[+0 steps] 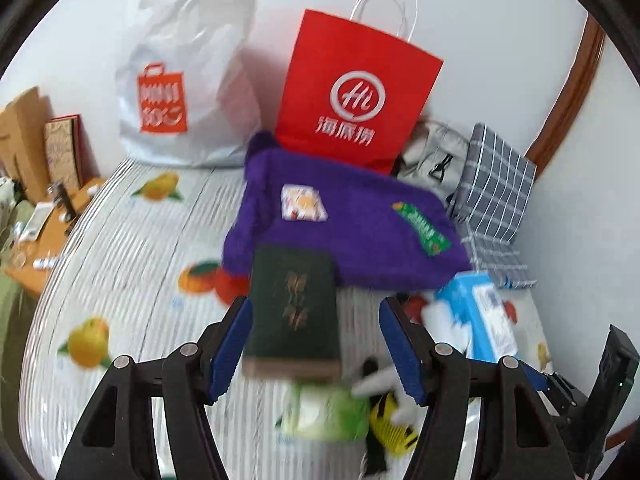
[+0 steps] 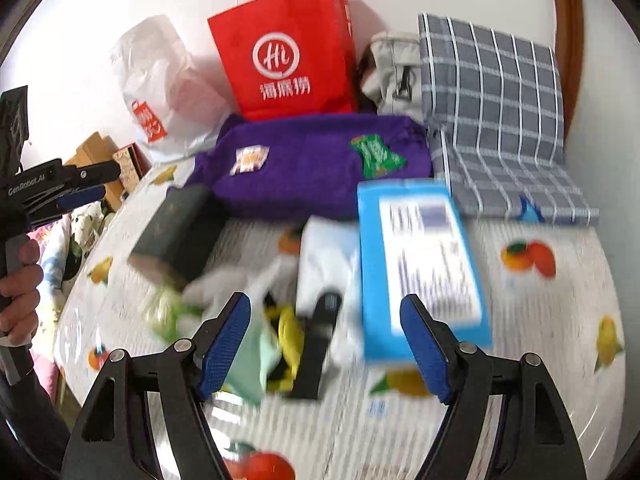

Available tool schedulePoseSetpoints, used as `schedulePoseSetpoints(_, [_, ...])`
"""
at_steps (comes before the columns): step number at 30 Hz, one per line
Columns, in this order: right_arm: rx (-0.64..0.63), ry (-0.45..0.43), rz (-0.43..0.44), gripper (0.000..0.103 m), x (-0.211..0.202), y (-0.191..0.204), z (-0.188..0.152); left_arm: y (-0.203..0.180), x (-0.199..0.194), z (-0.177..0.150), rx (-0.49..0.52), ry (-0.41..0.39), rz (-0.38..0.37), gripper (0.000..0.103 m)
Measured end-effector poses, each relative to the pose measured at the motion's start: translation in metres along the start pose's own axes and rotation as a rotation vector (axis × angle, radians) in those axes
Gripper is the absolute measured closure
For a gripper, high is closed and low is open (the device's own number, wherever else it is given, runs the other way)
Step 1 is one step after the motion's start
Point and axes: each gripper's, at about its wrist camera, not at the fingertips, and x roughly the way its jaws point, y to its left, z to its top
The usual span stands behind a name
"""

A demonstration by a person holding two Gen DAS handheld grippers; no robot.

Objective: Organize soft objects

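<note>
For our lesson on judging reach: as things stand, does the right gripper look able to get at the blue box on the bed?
Probably yes. The right gripper is open with nothing between its pads, and the blue box lies just ahead on the bedsheet, its top uncovered. A white soft item crowds its left edge.

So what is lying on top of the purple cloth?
On the purple cloth lie an orange-and-white packet and a green packet. The dark green box overlaps its near edge in the left view. What the cloth covers cannot be seen.
</note>
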Motion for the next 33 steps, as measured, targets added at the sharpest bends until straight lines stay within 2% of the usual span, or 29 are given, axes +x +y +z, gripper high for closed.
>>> schedulePoseSetpoints(1, [0.009, 0.007, -0.003, 0.042, 0.000, -0.001, -0.008, 0.001, -0.003, -0.010, 0.003, 0.001, 0.006, 0.039])
schedulePoseSetpoints(4, [0.033, 0.042, 0.017, 0.054, 0.006, -0.003, -0.030, 0.004, -0.009, -0.034, 0.001, 0.003, -0.008, 0.039])
schedulePoseSetpoints(10, [0.057, 0.057, 0.052, 0.057, 0.015, -0.003, -0.058, 0.011, -0.009, -0.071, -0.026, 0.027, -0.009, 0.039])
schedulePoseSetpoints(13, [0.068, 0.052, 0.086, 0.057, 0.021, -0.002, -0.058, 0.016, -0.005, -0.085, -0.044, 0.034, 0.020, 0.039])
schedulePoseSetpoints(16, [0.101, 0.060, 0.106, 0.057, 0.032, -0.005, -0.055, 0.021, -0.002, -0.096, -0.067, 0.053, -0.003, 0.039])
schedulePoseSetpoints(18, [0.129, 0.068, 0.143, 0.060, 0.040, -0.008, -0.053, 0.023, 0.000, -0.101, -0.076, 0.068, -0.009, 0.039])
schedulePoseSetpoints(19, [0.139, 0.076, 0.155, 0.068, 0.045, -0.008, -0.052, 0.023, 0.001, -0.103, -0.079, 0.072, -0.008, 0.039])
schedulePoseSetpoints(21, [0.139, 0.088, 0.169, 0.076, 0.053, -0.006, -0.052, 0.024, 0.003, -0.104, -0.081, 0.081, -0.005, 0.039])
schedulePoseSetpoints(24, [0.123, 0.074, 0.162, 0.080, 0.050, -0.004, -0.053, 0.023, 0.003, -0.104, -0.079, 0.081, -0.003, 0.039])
schedulePoseSetpoints(25, [0.119, 0.072, 0.162, 0.087, 0.047, -0.004, -0.055, 0.023, 0.003, -0.104, -0.077, 0.079, -0.004, 0.039])
schedulePoseSetpoints(27, [0.111, 0.072, 0.147, 0.094, 0.039, -0.005, -0.058, 0.021, 0.003, -0.104, -0.074, 0.079, -0.005, 0.039])
schedulePoseSetpoints(30, [0.081, 0.069, 0.130, 0.099, 0.029, -0.004, -0.065, 0.018, 0.006, -0.106, -0.071, 0.088, -0.004, 0.039])
schedulePoseSetpoints(33, [0.061, 0.069, 0.093, 0.099, 0.021, -0.005, -0.072, 0.016, 0.008, -0.110, -0.068, 0.098, 0.005, 0.039])
